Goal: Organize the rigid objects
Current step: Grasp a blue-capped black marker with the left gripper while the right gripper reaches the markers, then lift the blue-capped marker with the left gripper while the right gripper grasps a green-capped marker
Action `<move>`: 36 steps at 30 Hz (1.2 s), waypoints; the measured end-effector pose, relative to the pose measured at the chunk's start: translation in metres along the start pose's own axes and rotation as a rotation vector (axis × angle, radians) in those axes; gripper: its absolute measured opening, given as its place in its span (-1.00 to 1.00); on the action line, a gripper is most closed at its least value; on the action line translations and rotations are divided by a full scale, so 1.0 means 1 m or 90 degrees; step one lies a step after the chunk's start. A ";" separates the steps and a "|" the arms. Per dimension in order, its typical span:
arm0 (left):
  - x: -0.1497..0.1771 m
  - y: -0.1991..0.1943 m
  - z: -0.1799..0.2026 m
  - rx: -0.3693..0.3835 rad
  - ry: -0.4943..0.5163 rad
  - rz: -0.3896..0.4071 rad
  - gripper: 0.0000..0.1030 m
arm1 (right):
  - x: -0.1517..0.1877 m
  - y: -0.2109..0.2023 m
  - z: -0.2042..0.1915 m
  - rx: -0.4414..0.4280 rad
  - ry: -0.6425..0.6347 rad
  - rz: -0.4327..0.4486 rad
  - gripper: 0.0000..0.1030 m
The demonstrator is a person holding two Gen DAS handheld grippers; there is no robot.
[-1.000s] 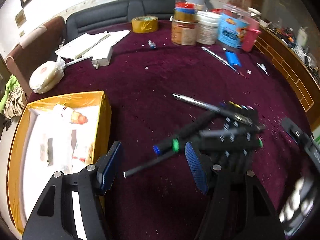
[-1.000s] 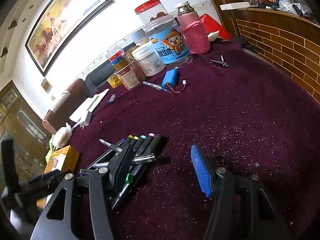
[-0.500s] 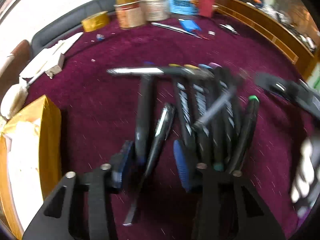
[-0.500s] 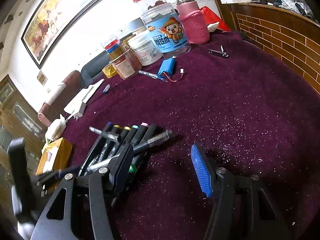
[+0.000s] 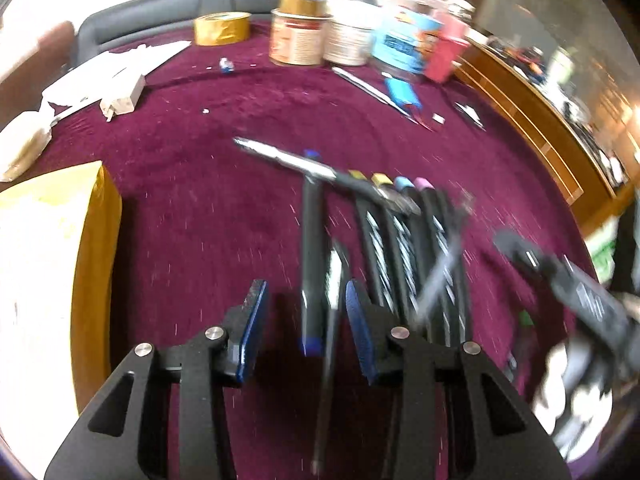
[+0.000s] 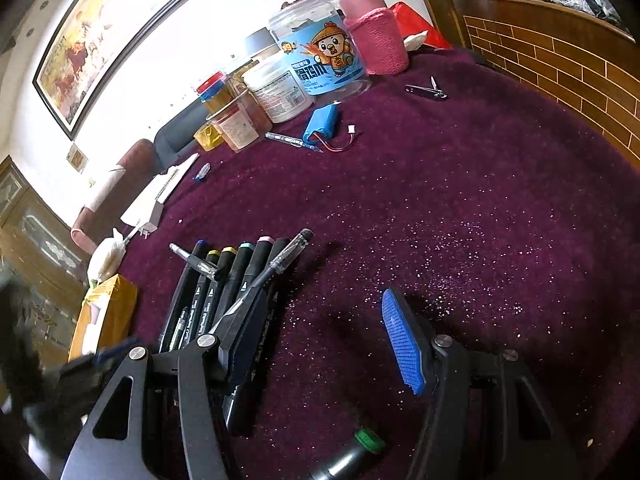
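Observation:
Several black markers with coloured caps (image 5: 404, 240) lie side by side on the maroon tablecloth (image 5: 224, 208); they also show in the right wrist view (image 6: 224, 288). My left gripper (image 5: 306, 328) is open, its jaws either side of a blue-capped marker (image 5: 310, 248) and a thin pen (image 5: 332, 300). A silver pen (image 5: 288, 158) lies across the marker tips. My right gripper (image 6: 320, 340) is open and empty just right of the row, with a clear pen (image 6: 276, 264) across its left finger. A green-capped marker (image 6: 352, 452) lies below it.
A yellow box (image 5: 60, 264) stands at the left. Jars and tubs (image 5: 320, 28), tape roll (image 5: 222, 28), blue battery pack (image 6: 320, 122) and nail clipper (image 6: 426, 90) sit at the far side. White papers and a charger (image 5: 120, 80) lie far left. A wooden ledge (image 5: 532, 120) borders the right.
My left gripper has swung to line up with the markers and moved over the blue-capped marker and thin pen. The markers have turned into a row. The right gripper has barely moved.

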State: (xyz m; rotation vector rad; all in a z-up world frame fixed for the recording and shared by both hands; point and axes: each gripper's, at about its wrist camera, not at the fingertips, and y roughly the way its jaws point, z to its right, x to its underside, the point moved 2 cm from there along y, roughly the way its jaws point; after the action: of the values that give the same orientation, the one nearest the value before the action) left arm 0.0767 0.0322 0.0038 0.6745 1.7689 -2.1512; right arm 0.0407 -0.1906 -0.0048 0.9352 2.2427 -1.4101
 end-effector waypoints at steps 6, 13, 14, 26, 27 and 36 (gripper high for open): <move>-0.018 0.021 -0.020 -0.001 -0.044 -0.008 -0.64 | 0.001 0.004 -0.001 0.011 -0.007 -0.008 0.06; 0.018 -0.005 -0.020 -0.052 0.032 -0.015 -0.77 | 0.001 0.004 -0.002 0.016 -0.011 -0.010 0.06; 0.021 -0.005 -0.016 -0.065 0.047 -0.013 -0.77 | 0.001 0.004 -0.002 0.015 -0.009 -0.010 0.07; 0.020 -0.009 -0.030 -0.007 -0.020 0.023 -0.77 | -0.001 0.006 -0.003 0.024 -0.026 -0.002 0.07; 0.025 -0.017 -0.032 0.015 -0.032 0.032 -0.77 | -0.001 0.007 -0.004 0.025 -0.027 -0.002 0.07; 0.065 -0.084 -0.052 0.164 -0.111 0.116 -0.77 | 0.000 0.005 0.000 0.013 -0.017 0.003 0.08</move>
State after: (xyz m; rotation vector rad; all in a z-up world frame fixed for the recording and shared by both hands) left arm -0.0108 0.1060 0.0342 0.6569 1.3050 -2.2540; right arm 0.0440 -0.1886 -0.0081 0.9227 2.2083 -1.4383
